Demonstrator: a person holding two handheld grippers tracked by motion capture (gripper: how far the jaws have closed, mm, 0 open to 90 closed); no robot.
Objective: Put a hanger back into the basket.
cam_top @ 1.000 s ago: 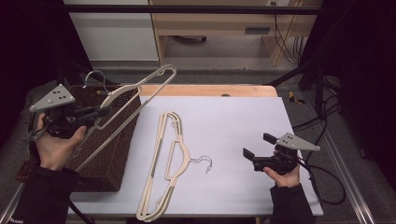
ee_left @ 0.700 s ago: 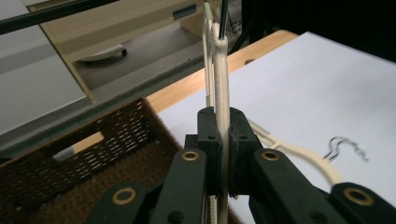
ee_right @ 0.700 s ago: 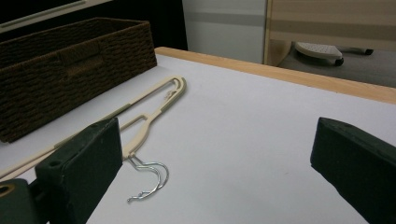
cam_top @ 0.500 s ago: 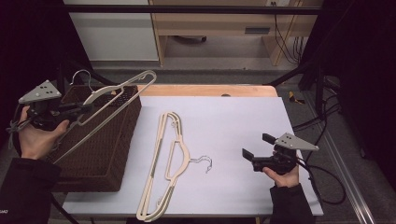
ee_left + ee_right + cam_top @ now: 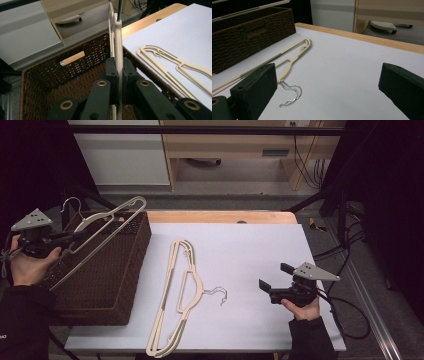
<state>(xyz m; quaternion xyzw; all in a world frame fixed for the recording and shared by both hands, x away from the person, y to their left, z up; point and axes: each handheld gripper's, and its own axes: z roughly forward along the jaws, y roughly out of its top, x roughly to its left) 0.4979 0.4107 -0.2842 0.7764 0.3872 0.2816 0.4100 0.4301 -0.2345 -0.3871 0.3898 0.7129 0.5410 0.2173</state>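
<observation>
At frame left, the left claw point(image 5: 67, 238) clamps one cream hanger point(image 5: 107, 217) over the wicker basket point(image 5: 107, 285); stacked hangers point(image 5: 182, 290) remain on the table point(image 5: 260, 250); the right claw point(image 5: 272, 282) gapes empty.

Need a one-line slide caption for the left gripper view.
Left claw shut on a cream plastic hanger held edge-on over the dark brown woven basket, another cream hanger flat on the white tabletop.

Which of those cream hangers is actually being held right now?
The hanger over the wicker basket, clamped in the left gripper: held hanger. The other hanger lies flat on the white table, untouched.
</observation>
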